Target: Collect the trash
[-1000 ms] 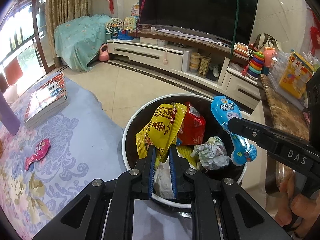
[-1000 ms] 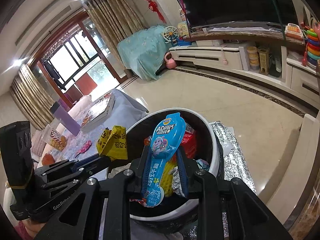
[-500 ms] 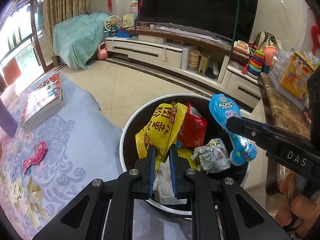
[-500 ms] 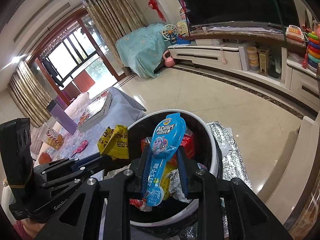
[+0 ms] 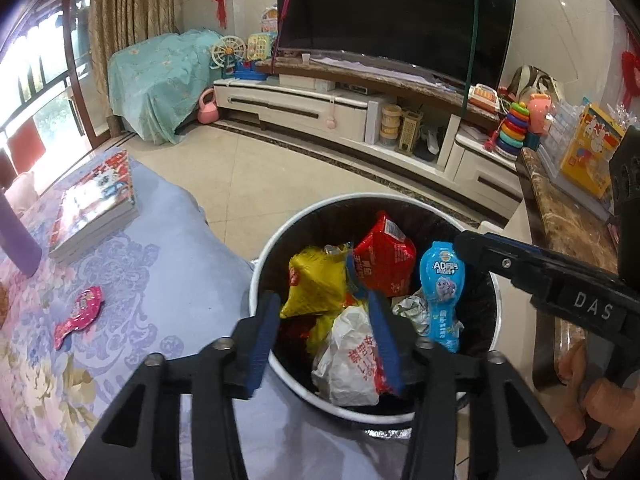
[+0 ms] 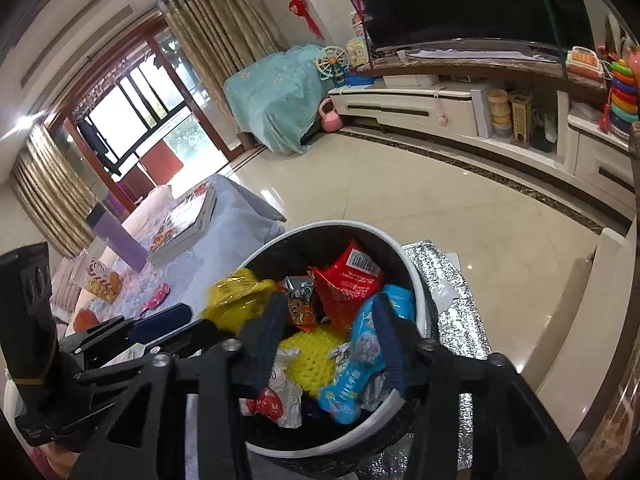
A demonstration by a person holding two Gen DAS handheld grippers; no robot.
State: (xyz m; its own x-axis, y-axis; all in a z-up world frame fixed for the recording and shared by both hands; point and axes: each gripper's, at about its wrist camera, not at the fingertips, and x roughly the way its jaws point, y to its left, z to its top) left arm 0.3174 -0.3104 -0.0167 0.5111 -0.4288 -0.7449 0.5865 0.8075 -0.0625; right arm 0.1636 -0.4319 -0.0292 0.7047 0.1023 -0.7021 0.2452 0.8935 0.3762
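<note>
Already the trash bin (image 5: 372, 408) at lower centre holds the yellow bag (image 5: 316, 284) and blue wrapper (image 5: 442, 292). Both the left gripper (image 5: 324, 344) and right gripper (image 6: 328, 344) have just been opening, jaws apart, empty. At lower left, a pink wrapper (image 5: 78, 316) remains on the cloth.

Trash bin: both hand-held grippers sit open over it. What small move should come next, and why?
Probably lift both away and turn the left hand-held gripper toward the pink wrapper lying on the blue cloth. Both sets of jaws have just been opening; the yellow packet and blue packet now lie loose in the bin, pads off them. The right hand-held gripper is empty too.
</note>
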